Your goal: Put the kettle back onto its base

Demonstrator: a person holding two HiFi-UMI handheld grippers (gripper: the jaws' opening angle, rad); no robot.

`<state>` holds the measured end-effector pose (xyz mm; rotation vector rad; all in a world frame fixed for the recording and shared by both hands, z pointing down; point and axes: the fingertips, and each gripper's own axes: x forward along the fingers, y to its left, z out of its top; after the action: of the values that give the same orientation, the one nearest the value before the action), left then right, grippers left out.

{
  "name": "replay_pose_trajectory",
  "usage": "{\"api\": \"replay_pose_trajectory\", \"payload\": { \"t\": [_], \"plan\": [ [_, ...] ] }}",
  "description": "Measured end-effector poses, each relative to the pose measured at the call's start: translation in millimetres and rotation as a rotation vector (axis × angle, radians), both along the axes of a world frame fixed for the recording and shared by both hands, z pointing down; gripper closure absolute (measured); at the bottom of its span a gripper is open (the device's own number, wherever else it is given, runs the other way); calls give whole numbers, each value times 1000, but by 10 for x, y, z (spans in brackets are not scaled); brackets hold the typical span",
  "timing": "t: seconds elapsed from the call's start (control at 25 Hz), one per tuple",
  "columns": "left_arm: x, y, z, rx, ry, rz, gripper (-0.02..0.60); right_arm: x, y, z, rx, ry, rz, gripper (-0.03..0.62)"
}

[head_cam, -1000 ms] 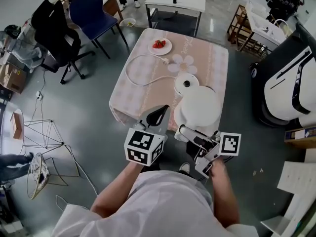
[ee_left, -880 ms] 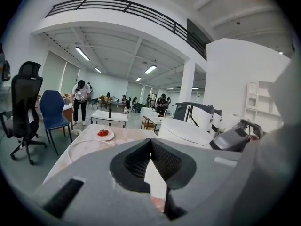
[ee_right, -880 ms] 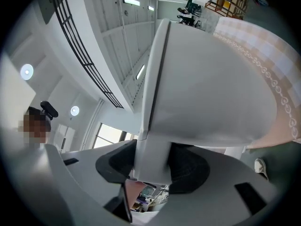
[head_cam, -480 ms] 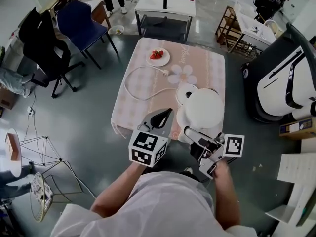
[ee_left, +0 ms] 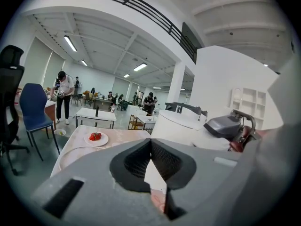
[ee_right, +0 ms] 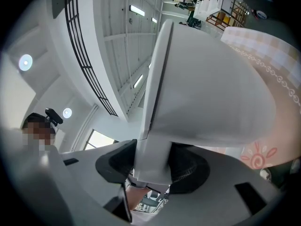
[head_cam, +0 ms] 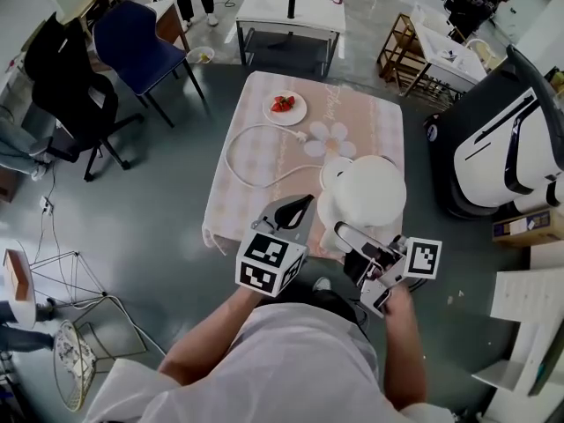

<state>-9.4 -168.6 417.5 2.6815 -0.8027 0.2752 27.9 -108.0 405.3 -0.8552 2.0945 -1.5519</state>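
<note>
Here, a white kettle (head_cam: pixel 370 192) is gripped by its handle (ee_right: pixel 151 149) in the right gripper (head_cam: pixel 363 252). In the right gripper view the jaws are seen pressed against both sides of the handle, which is wedged between the dark pads, and the kettle's body is seen tilted just ahead. The kettle is carried directly in front of that gripper, above the near right part of a table (head_cam: pixel 374 117) covered with a pink checked cloth. The round base (head_cam: pixel 328 169) is found just beyond the kettle and slightly to the left, mostly covered by it; whether the two are touching cannot be told. The left gripper (head_cam: pixel 298 203) is held beside the right one, to its left, with its jaws brought together at the tips and nothing between them. Farther ahead of the left gripper, a white cord (head_cam: pixel 230 152) is looped on the cloth, and beyond it a plate (head_cam: pixel 285 107) of red fruit is set near the far edge. A blue chair (head_cam: pixel 141 29) is placed well off to the left.
</note>
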Motion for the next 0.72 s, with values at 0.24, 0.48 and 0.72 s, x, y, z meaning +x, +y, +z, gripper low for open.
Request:
{"api": "replay_pose_trajectory", "payload": {
  "t": [0.24, 0.48, 0.72],
  "plan": [
    [21, -112, 12, 4, -6, -12, 575, 98, -141, -7, 6, 8, -3, 402],
    [101, -294, 54, 4, -10, -63, 576, 217, -315, 4, 18, 17, -50, 402],
    [311, -446, 116, -11, -25, -92, 575, 403, -503, 21, 12, 5, -91, 402]
  ]
}}
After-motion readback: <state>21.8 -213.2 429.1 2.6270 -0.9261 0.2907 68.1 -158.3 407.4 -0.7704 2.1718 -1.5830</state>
